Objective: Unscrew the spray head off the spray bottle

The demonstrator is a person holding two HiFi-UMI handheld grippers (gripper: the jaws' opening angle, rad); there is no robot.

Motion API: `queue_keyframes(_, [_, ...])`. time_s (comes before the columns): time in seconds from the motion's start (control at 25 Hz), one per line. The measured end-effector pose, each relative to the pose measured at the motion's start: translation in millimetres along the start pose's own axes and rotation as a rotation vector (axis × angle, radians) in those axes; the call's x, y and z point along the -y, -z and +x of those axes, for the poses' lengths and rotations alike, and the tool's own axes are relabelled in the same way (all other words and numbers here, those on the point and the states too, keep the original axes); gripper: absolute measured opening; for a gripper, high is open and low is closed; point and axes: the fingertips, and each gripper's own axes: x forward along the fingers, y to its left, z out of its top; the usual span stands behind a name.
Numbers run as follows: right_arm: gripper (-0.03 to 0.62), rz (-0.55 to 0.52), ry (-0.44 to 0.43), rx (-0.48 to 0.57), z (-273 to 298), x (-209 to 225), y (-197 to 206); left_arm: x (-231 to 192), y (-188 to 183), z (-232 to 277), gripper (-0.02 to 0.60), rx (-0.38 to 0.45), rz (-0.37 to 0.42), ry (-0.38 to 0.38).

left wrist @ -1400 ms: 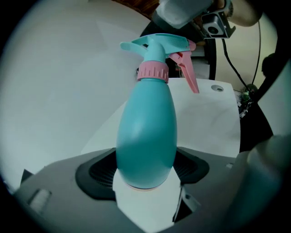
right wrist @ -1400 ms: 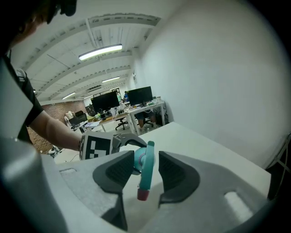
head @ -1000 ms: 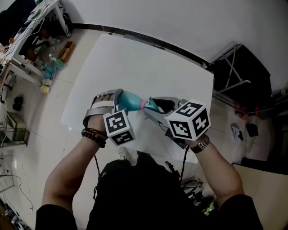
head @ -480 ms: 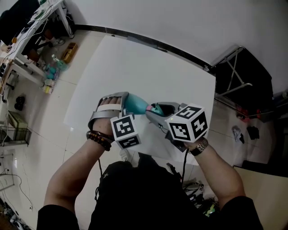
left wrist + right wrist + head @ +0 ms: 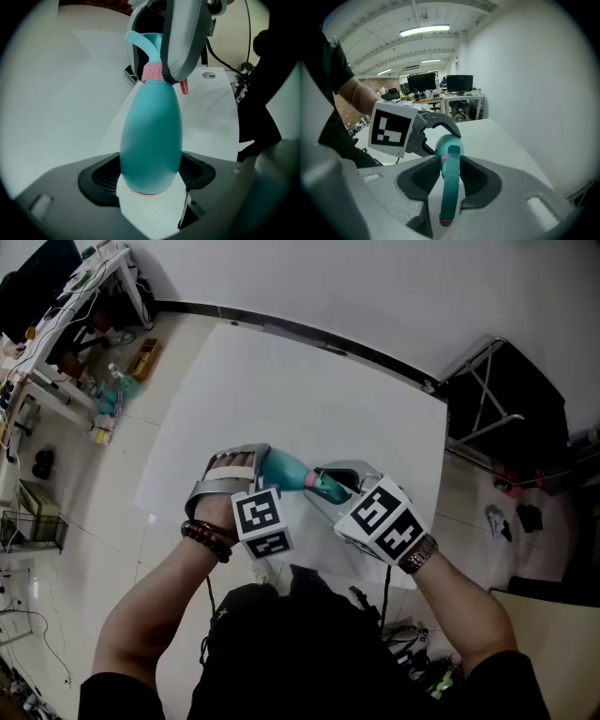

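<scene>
left gripper (image 5: 255, 461): one bottle (image 5: 151, 136); right gripper (image 5: 330, 482) just closed on one spray head (image 5: 449, 183)

The white table (image 5: 300, 399) in front of me stands on a pale tiled floor (image 5: 122, 474), its far edge close beside the wall's dark skirting (image 5: 281, 326); a small round fitting (image 5: 209, 75) sits near one edge of its top
</scene>
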Motion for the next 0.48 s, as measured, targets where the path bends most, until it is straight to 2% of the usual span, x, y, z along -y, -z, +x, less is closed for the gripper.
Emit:
queue_keyframes(0.12, [0.120, -0.202, 0.036, -0.033, -2.4, -5.8, 2.6, 3.9, -3.2, -1.3, 0.405, 0.009, 0.004, 0.021])
queue_keyframes(0.48, [0.120, -0.974, 0.229, -0.167, -4.2, -25.7, 16.4, 19.5, -5.3, -2.6, 0.405, 0.024, 0.004, 0.074])
